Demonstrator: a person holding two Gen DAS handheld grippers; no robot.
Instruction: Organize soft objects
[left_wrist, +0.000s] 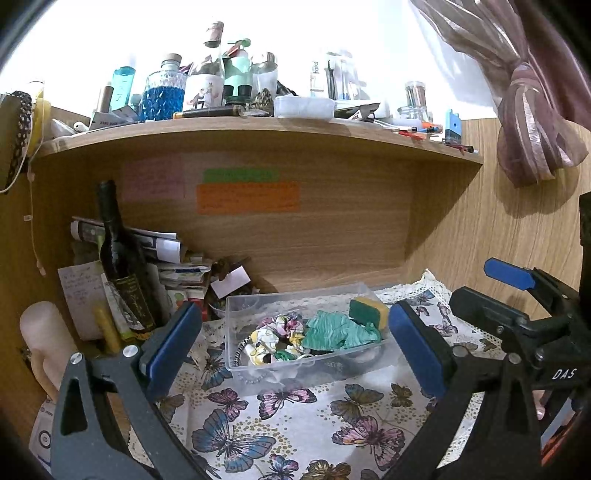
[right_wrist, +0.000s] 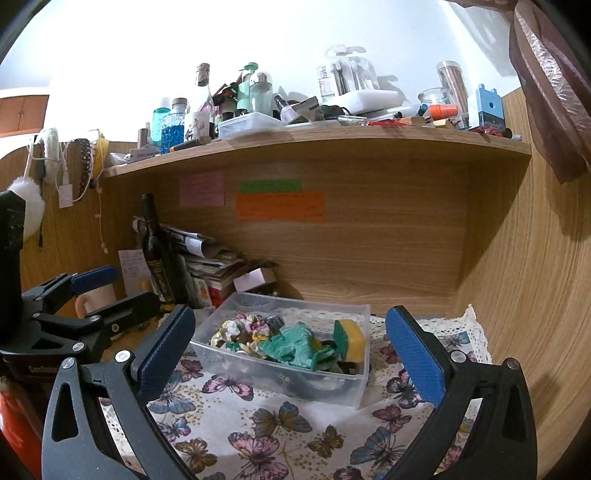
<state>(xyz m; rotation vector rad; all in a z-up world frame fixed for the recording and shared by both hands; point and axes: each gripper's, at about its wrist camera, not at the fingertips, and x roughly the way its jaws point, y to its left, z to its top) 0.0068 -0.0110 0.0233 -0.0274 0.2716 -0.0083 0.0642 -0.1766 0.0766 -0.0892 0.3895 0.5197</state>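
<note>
Left wrist view shows both tongs, left gripper (left_wrist: 293, 334) and right gripper (right_wrist: 290, 349), released and empty before the clear box (left_wrist: 236, 354) (sponge (left_wrist: 369, 312), green cloth (left_wrist: 338, 330) and scrunchies (left_wrist: 275, 334) already inside), so I'd judge sorting nearly finished, with only withdrawal left.

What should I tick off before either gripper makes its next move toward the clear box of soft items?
1. Left gripper open, nothing between its fingers: ok.
2. Right gripper open, nothing held: ok.
3. Clear box upright on the butterfly cloth, top open: ok.
4. Soft items inside the box, namely the floral scrunchie, the green cloth and the sponge: ok.
5. Soft items left outside the box on the cloth: none seen in either view, but the grippers hide parts of it: cannot tell.
6. Dark bottle stands near the left gripper's path: not ok, keep clear of it.
</note>
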